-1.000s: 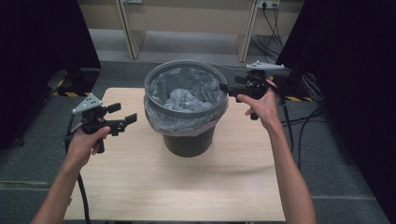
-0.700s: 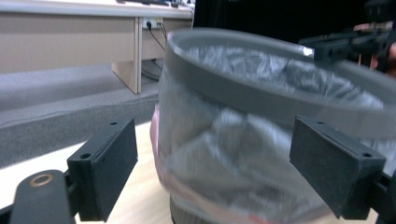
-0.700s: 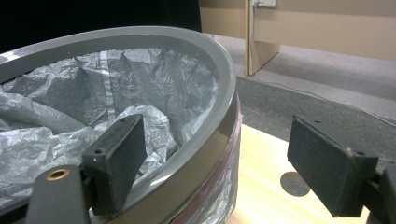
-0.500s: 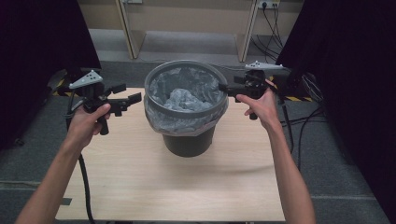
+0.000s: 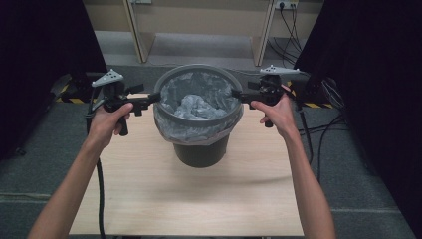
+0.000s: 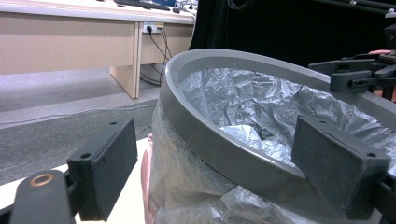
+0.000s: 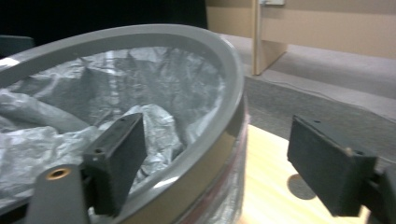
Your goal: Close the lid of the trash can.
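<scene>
The left hand-held gripper [image 5: 152, 96] sits at the left side of the grey bin [image 5: 199, 149], with its jaws spread wide. In the left gripper view the bin's grey rim ring [image 6: 224, 149] runs between the two black pads: one pad stands outside the bin, the other over the lined inside, and neither pad presses on the ring — a clear gap shows on each side. The plastic liner [image 5: 196, 107], a translucent grey bag, is folded down over the bin's outer wall under the ring and lies crumpled inside, just below and ahead of this hand-held gripper.

The right hand-held gripper [image 5: 238, 94] sits at the opposite side of the bin, directly across the opening from the left one. Its jaws are also spread wide. In the right gripper view the rim ring passes between the pads — one pad hangs over the crumpled liner inside, the other outside, above the table [image 5: 149, 199] — and neither pad touches the ring.

The bin stands upright on the table between the two hand-held grippers, toward the far edge. Each hand [image 5: 107, 122] grasps its handle, with the forearms reaching in from the near side.
</scene>
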